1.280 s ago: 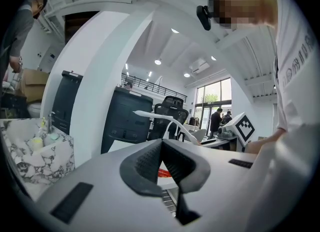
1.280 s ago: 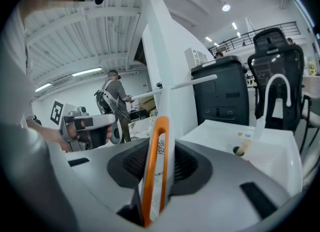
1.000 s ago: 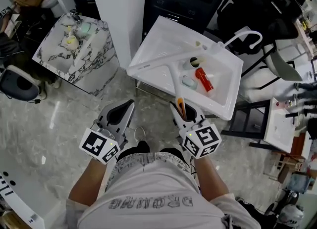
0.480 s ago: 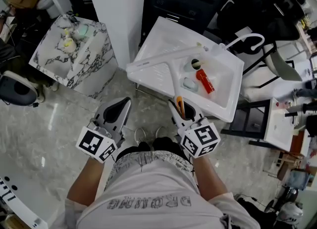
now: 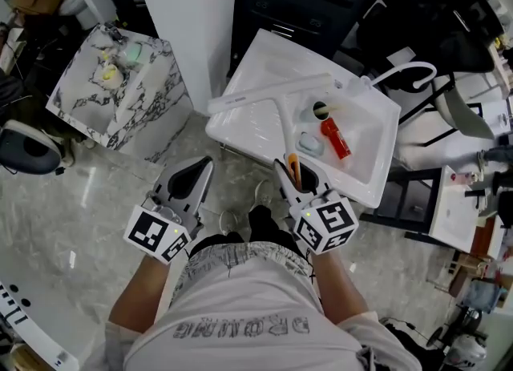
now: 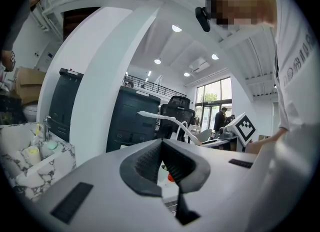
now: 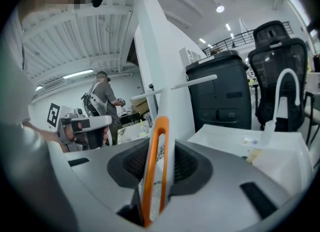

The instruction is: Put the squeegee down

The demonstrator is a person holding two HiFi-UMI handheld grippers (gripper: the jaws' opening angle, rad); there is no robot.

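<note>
While the right gripper clamps the squeegee by its orange-looped handle, the left gripper hangs empty, jaws together.
Raised clear of any surface, the squeegee's long white blade crosses the white sink in the head view, with 1 red bottle in the basin beyond it; a marble counter stands well to the left.
</note>
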